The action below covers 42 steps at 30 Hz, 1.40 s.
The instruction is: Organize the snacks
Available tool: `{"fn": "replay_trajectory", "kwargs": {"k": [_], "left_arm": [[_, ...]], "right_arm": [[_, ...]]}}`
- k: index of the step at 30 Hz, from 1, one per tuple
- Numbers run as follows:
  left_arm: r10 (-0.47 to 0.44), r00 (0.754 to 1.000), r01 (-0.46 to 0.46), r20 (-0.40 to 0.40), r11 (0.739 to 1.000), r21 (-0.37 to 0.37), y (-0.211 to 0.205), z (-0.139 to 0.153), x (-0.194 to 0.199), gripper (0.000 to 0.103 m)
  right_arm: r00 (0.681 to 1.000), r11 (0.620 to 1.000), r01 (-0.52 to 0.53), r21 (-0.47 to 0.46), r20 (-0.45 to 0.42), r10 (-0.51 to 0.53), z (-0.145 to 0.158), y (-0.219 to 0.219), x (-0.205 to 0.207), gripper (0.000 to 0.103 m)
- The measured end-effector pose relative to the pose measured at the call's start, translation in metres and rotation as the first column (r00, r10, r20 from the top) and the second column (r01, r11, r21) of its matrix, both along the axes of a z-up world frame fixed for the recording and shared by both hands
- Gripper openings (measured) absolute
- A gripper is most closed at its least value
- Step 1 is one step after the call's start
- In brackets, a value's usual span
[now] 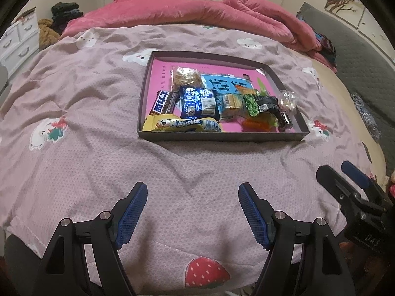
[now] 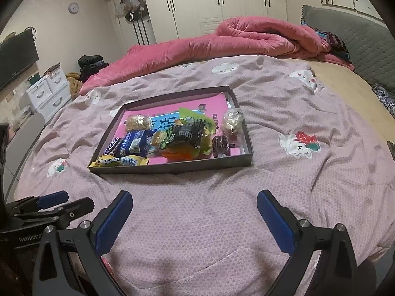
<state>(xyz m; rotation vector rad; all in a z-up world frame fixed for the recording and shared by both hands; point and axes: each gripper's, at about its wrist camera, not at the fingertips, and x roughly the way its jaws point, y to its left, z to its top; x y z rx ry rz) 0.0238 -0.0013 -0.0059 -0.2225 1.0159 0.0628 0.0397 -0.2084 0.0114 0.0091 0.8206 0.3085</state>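
Note:
A shallow dark tray (image 1: 222, 137) with a pink floor sits on the bed ahead of both grippers; it also shows in the right wrist view (image 2: 172, 167). Several snack packets lie in it: a yellow Alpenliebe roll (image 1: 182, 124) at the front left, a blue packet (image 1: 198, 102), a chocolate bar (image 1: 164, 102), a green packet (image 1: 253, 103) and a clear candy bag (image 1: 287, 100). My left gripper (image 1: 192, 191) is open and empty over the sheet, short of the tray. My right gripper (image 2: 195, 198) is open and empty too, beside it.
The bed has a pink patterned sheet (image 1: 98, 148). A rolled pink quilt (image 1: 197, 12) lies behind the tray. A grey headboard (image 2: 358, 37) is at the right. White drawers (image 2: 49, 93) and a pile of clothes (image 2: 91, 64) stand at the left.

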Motion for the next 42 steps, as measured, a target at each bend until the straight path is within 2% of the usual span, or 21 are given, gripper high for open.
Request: {"fn": "replay_trajectory", "kwargs": {"k": [20,28,42], "left_arm": [[0.013,1.000,-0.013,-0.009,1.000,0.005,0.0024,-0.0001,-0.0028,0.078],[0.015,1.000,-0.015,-0.005,0.999,0.036,-0.0002,0.0015,-0.0029,0.078],[0.022,1.000,-0.022,0.006,0.999,0.042,0.0001,0.0025,-0.0024,0.078]], "right_arm": [[1.000,1.000,-0.007,-0.011,-0.011,0.007,-0.0025,0.0013,-0.0028,0.102],[1.000,1.000,-0.008,-0.013,-0.014,0.008,-0.0040,0.0018,-0.0031,0.102],[1.000,1.000,-0.009,-0.015,-0.016,0.009,-0.0044,0.0022,-0.0030,0.102]]}}
